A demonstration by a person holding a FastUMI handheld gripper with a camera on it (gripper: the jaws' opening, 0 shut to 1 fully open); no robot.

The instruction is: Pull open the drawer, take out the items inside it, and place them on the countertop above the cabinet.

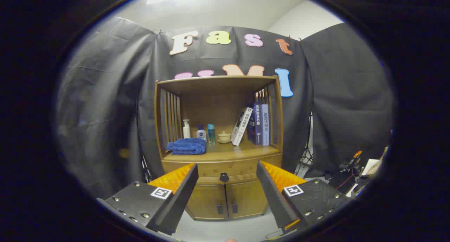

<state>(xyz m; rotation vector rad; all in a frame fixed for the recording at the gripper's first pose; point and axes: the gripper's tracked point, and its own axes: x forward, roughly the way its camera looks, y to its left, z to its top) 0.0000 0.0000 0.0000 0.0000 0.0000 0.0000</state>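
A wooden cabinet (221, 154) stands ahead of me against the booth wall. Its drawer (225, 171) is closed, with a round dark knob (224, 177) at its middle. The knob lies between my two fingers but well beyond them. My gripper (226, 171) is open, with nothing between its fingers. Above the drawer is the countertop (225, 151), a wooden shelf under a roofed alcove. Whatever is inside the drawer is hidden.
On the countertop lie a folded blue towel (186, 146), three small bottles (200, 132), a small lidded cup (224, 137) and several books (256, 124) leaning at the right. Two lower doors (226, 201) sit under the drawer. Stands and gear (348, 168) crowd the right.
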